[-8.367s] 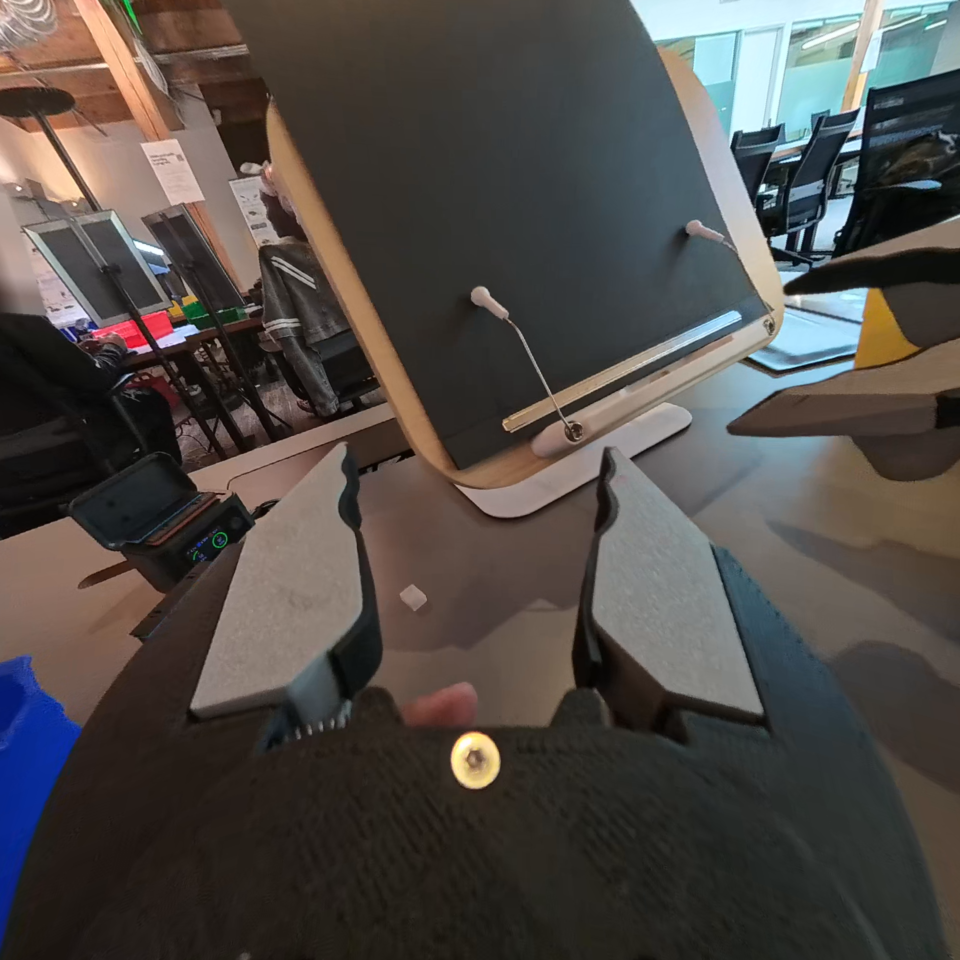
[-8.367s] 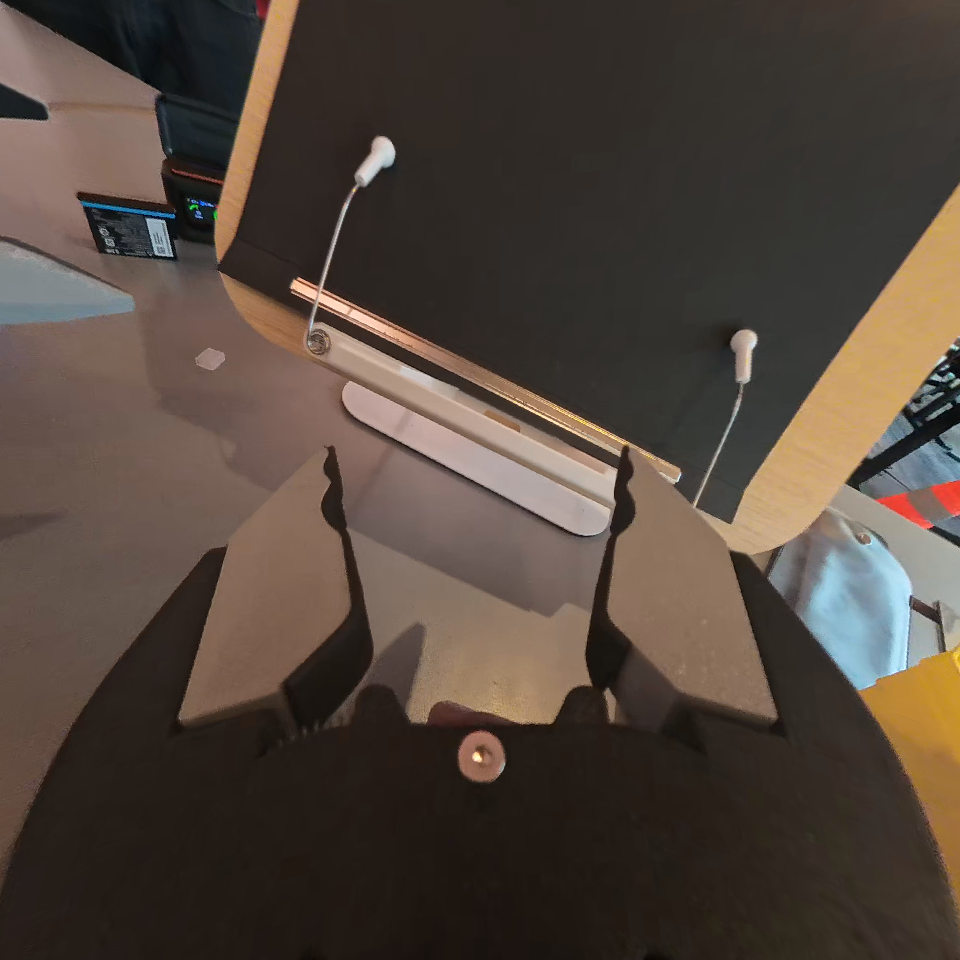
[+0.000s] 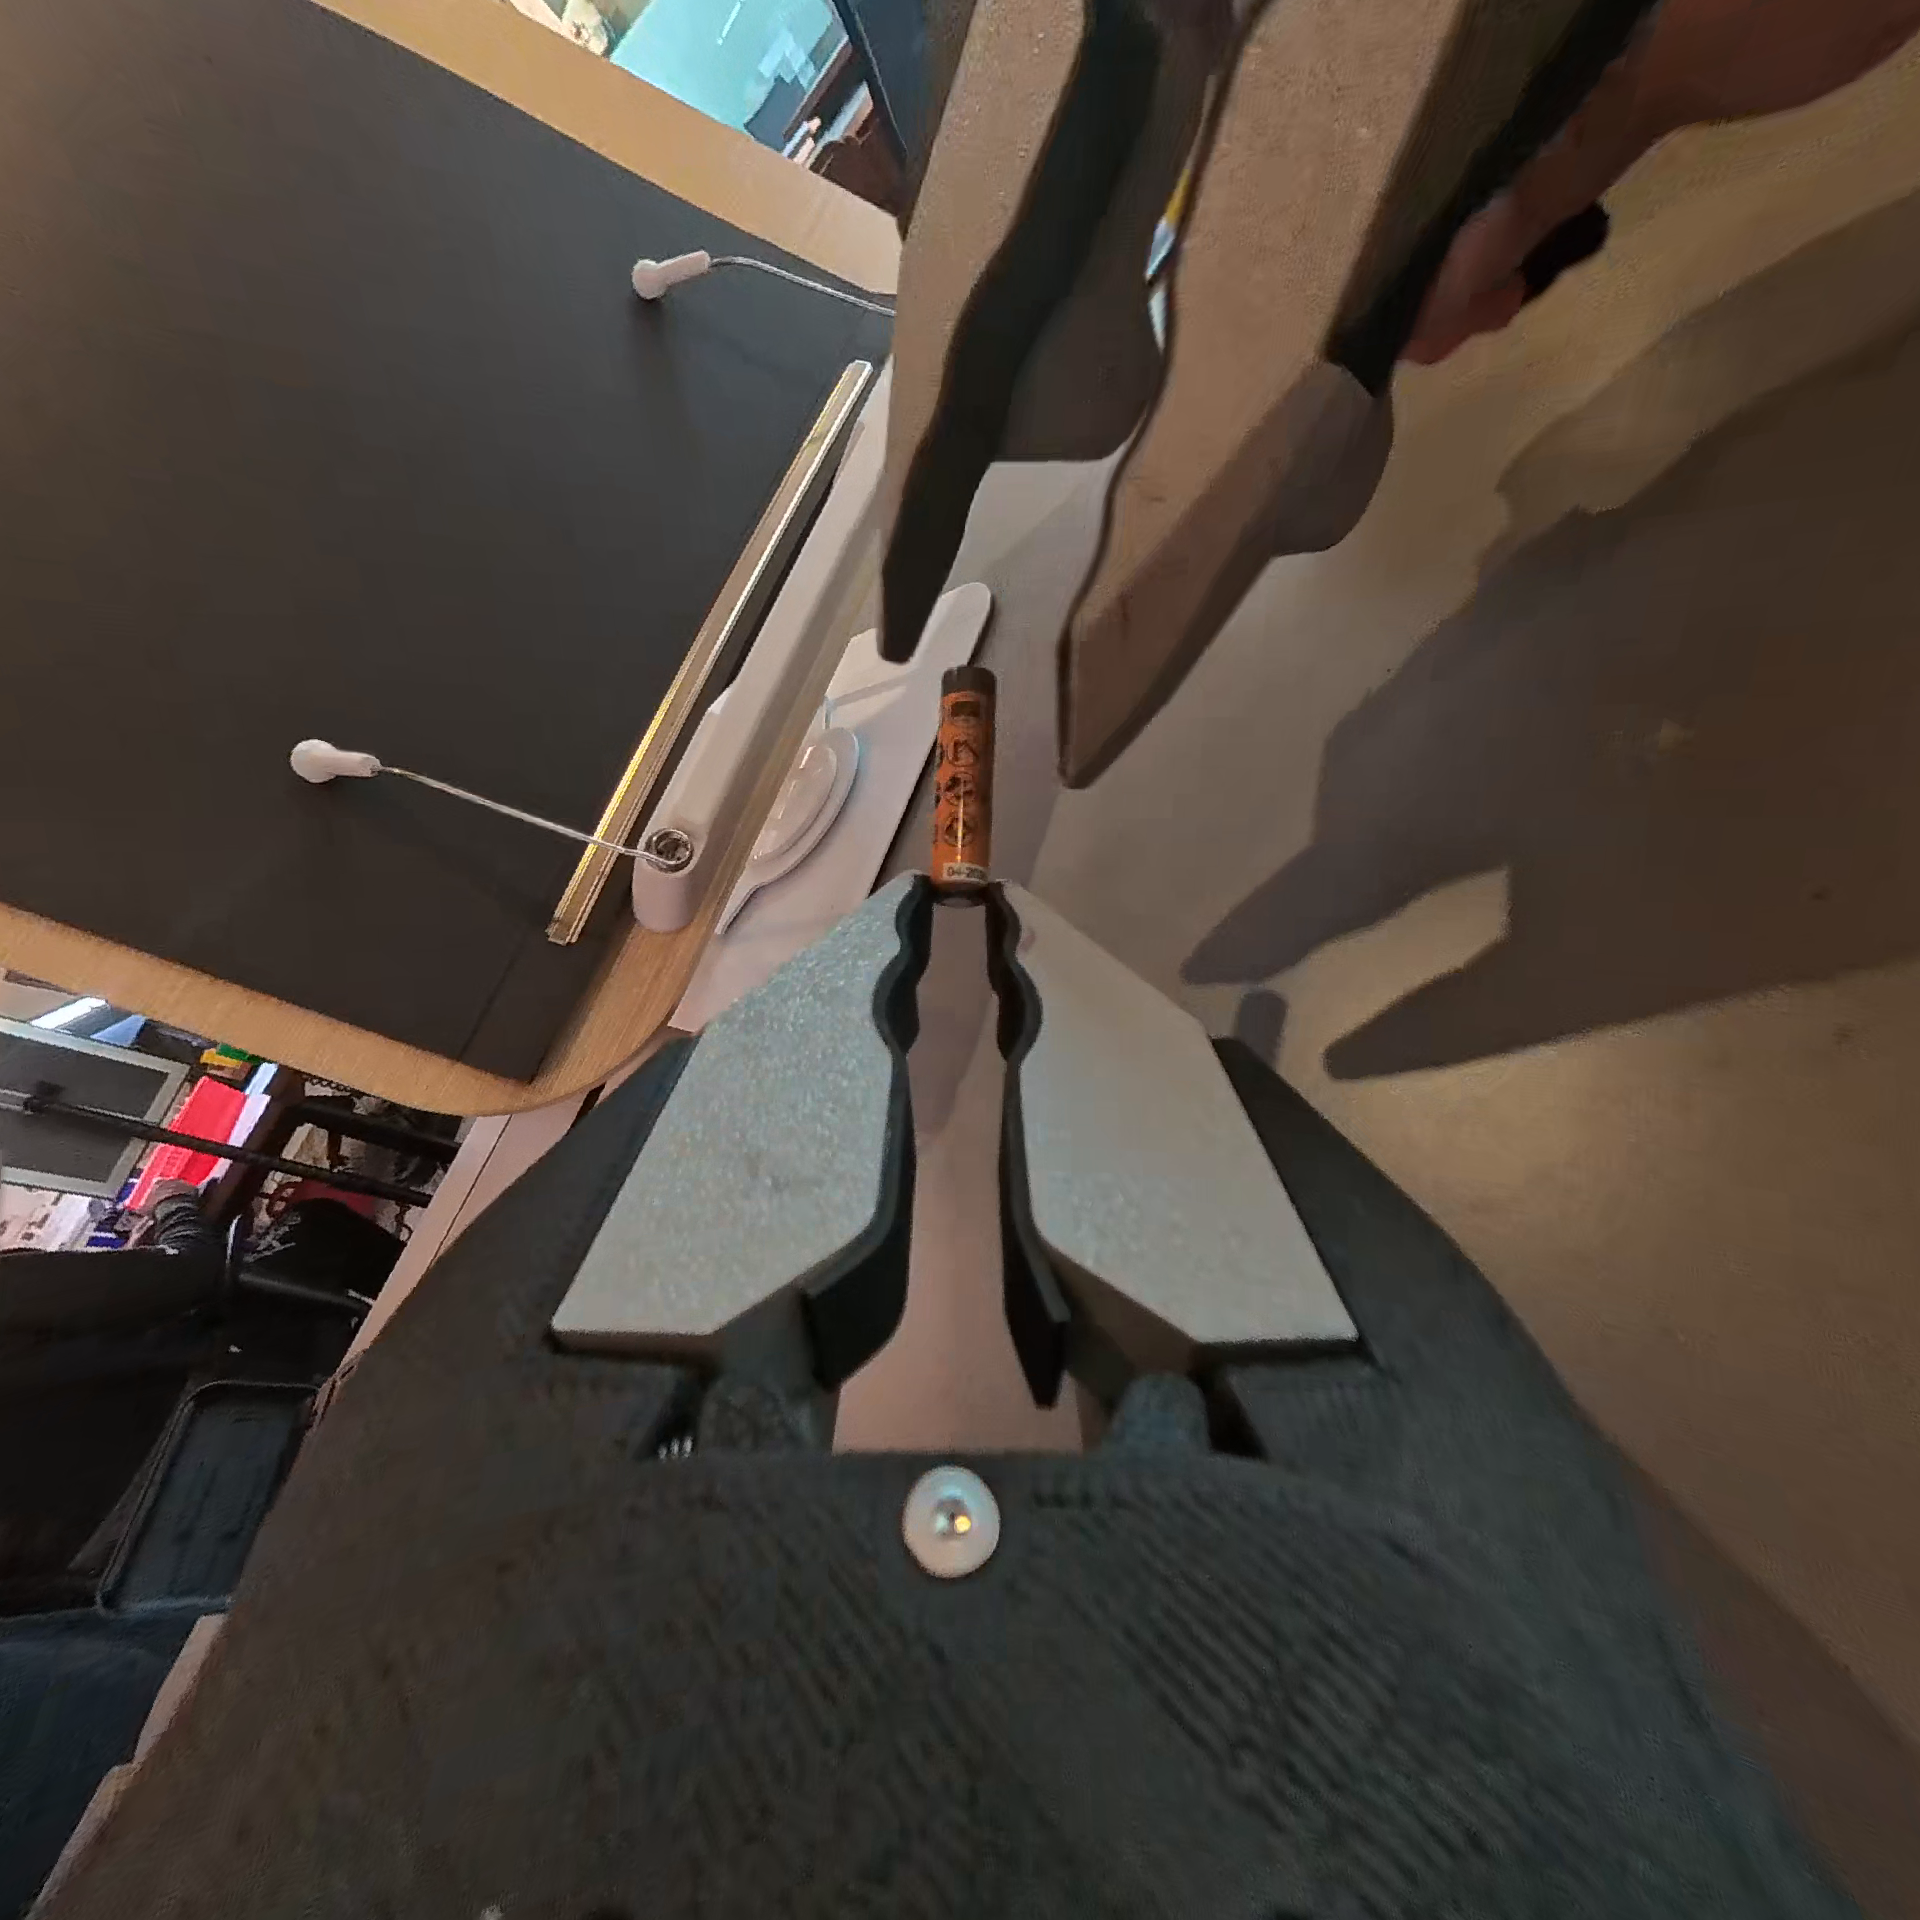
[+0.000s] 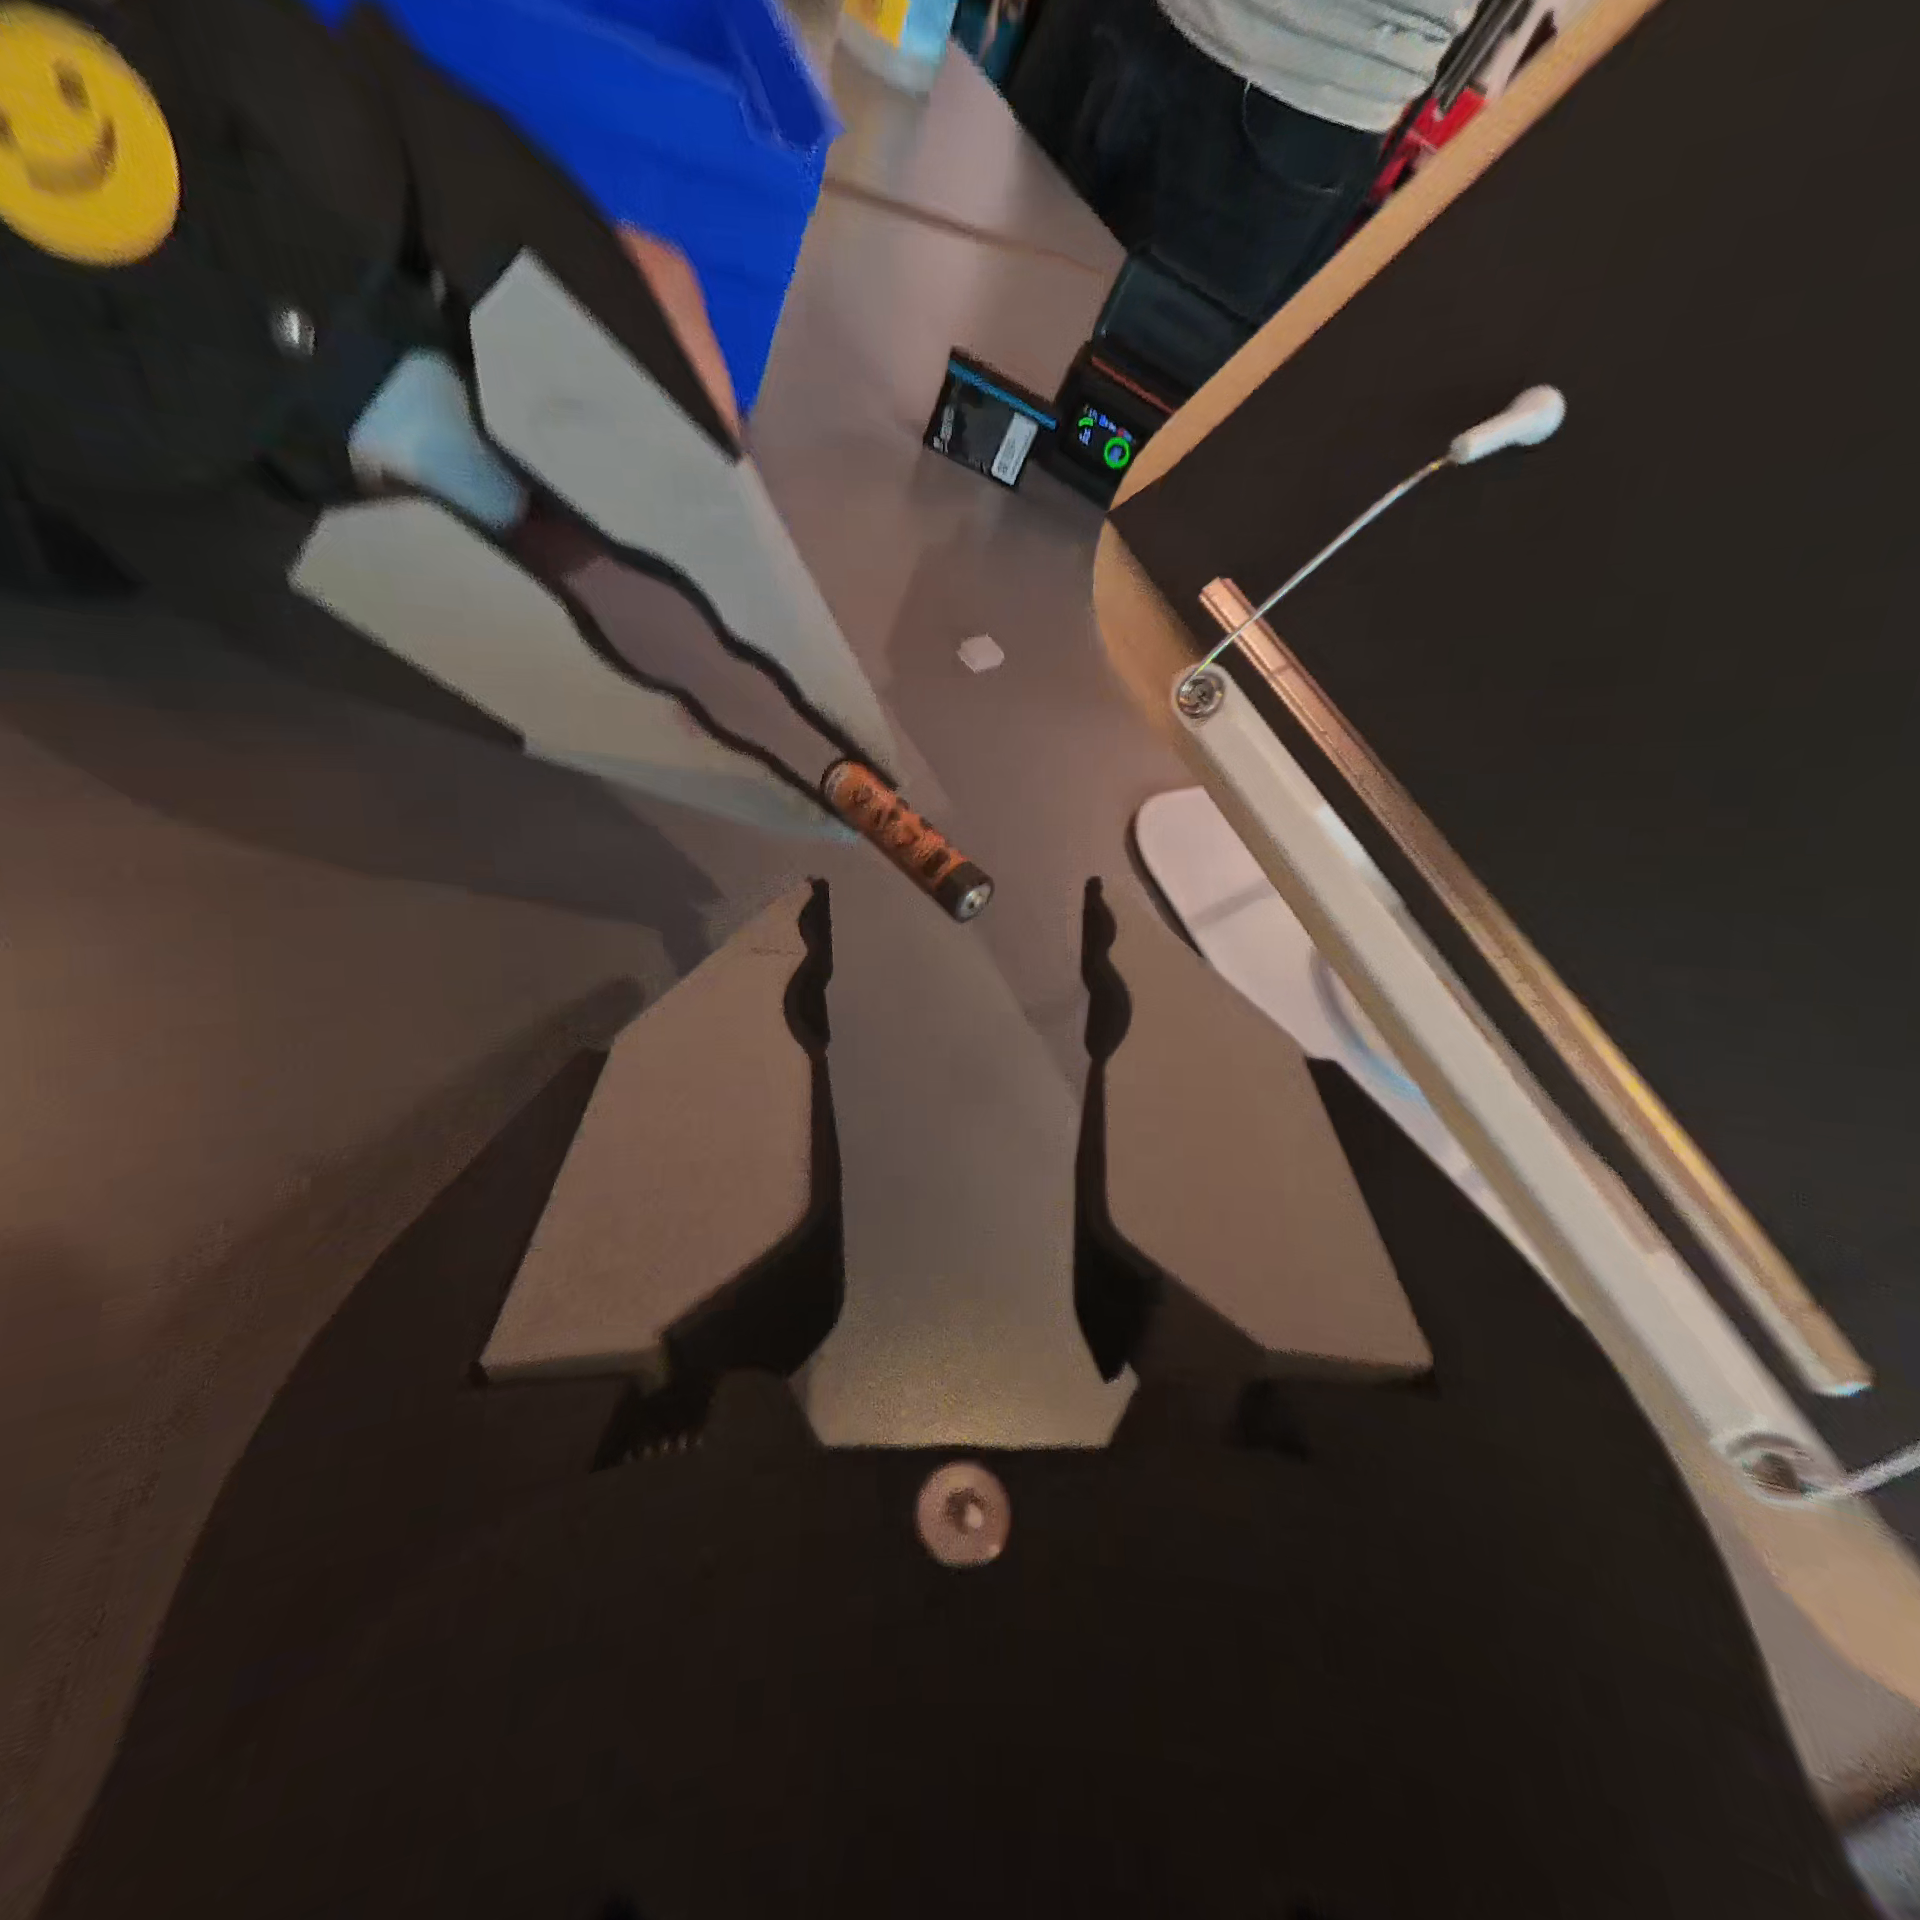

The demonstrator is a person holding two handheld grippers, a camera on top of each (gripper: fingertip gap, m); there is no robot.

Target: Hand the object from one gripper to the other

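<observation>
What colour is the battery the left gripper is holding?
Orange with black markings and dark ends; the battery shows best in the left wrist view.

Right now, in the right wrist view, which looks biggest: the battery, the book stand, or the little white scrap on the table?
1. Book stand, by far.
2. Battery.
3. White scrap, though it lies farther off, so this is only apparent.

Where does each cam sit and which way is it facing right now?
Left wrist view: on the left gripper, looking along its fingers shut on the battery, toward the open right gripper; a hand shows behind it.
Right wrist view: on the right gripper, facing the battery and left gripper.
Shared: battery, both grippers, book stand, table.
</observation>
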